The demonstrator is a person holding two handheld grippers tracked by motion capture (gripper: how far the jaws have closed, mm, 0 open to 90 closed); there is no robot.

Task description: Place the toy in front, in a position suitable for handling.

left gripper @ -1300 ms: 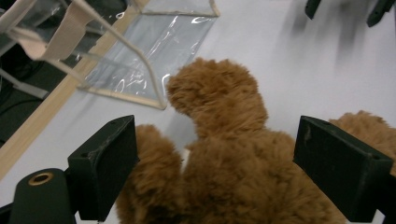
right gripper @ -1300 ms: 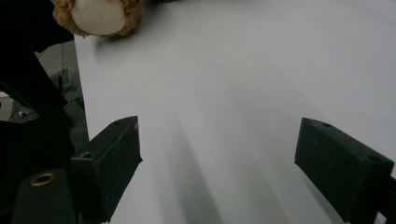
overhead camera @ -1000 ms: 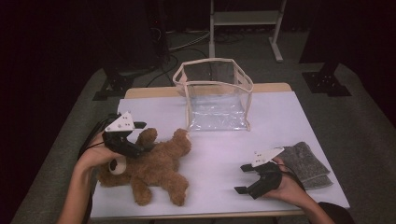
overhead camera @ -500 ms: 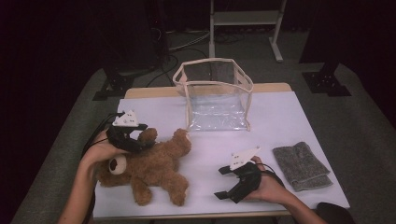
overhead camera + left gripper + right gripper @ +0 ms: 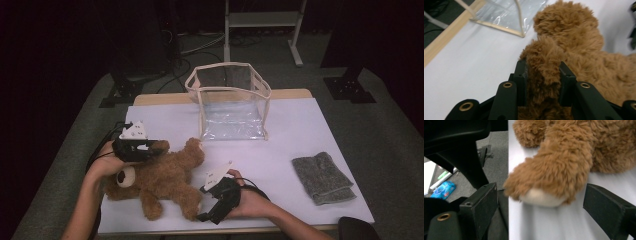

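Teddy bear (image 5: 165, 177) — arm pinched in left tool (image 5: 542, 75), jaws just closed.

A fluffy brown teddy bear (image 5: 160, 180) is lying sprawled on the white-covered bench (image 5: 300, 130), near its front left corner, its head with a pale muzzle pointing toward the left edge. One furry arm (image 5: 544, 72) is sticking up, squeezed thin. A leg with a cream sole (image 5: 541, 197) is resting flat by the front edge.
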